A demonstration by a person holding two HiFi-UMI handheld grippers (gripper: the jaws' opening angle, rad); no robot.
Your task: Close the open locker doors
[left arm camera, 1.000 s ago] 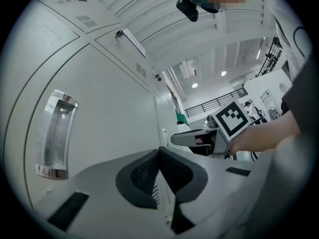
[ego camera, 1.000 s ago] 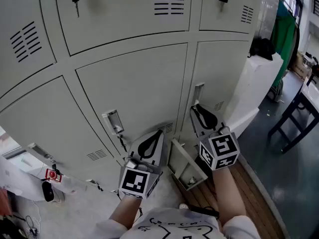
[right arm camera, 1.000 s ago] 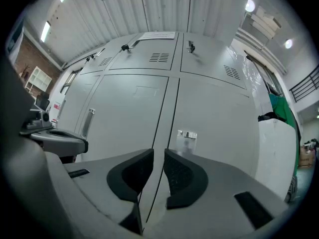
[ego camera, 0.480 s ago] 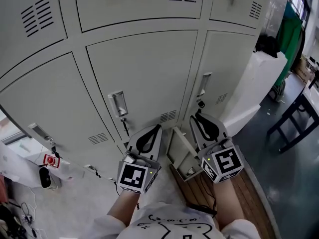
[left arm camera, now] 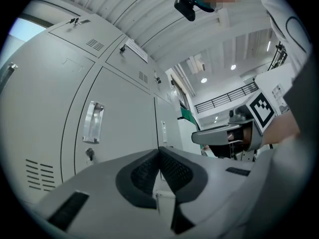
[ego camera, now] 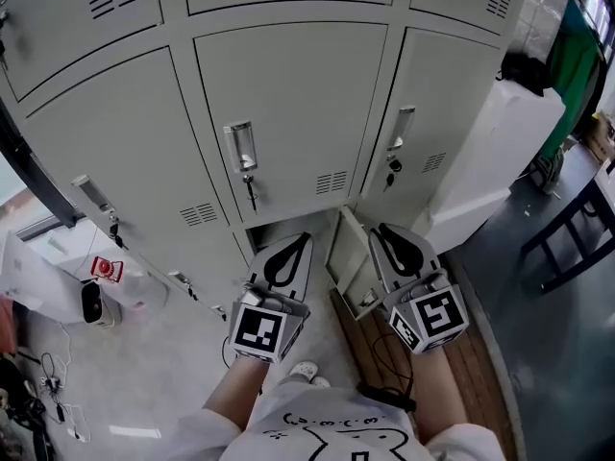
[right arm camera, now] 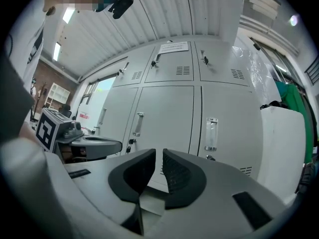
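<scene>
A wall of grey lockers (ego camera: pixel 288 113) fills the head view. In the bottom row one small door (ego camera: pixel 347 257) stands swung out toward me, with its dark compartment (ego camera: pixel 279 230) showing beside it. My left gripper (ego camera: pixel 307 239) hovers just left of that door, its jaws shut with nothing between them (left arm camera: pixel 159 151). On the door's right is my right gripper (ego camera: pixel 377 228), apart from the door as far as I can tell. A narrow gap shows between the right gripper's tips (right arm camera: pixel 159 154), and nothing is in it.
Closed doors above carry handles with keys (ego camera: pixel 249 188). A white block (ego camera: pixel 500 152) stands against the lockers at right, with green cloth (ego camera: pixel 569 65) and dark furniture legs (ego camera: pixel 577 238) beyond. Wooden boards (ego camera: pixel 384 353) lie underfoot. A white device (ego camera: pixel 91 301) and cables (ego camera: pixel 43 382) lie at left.
The view has dropped down the locker wall, so the upper rows slid out of sight. The bottom open door and its compartment now show fully between the grippers.
</scene>
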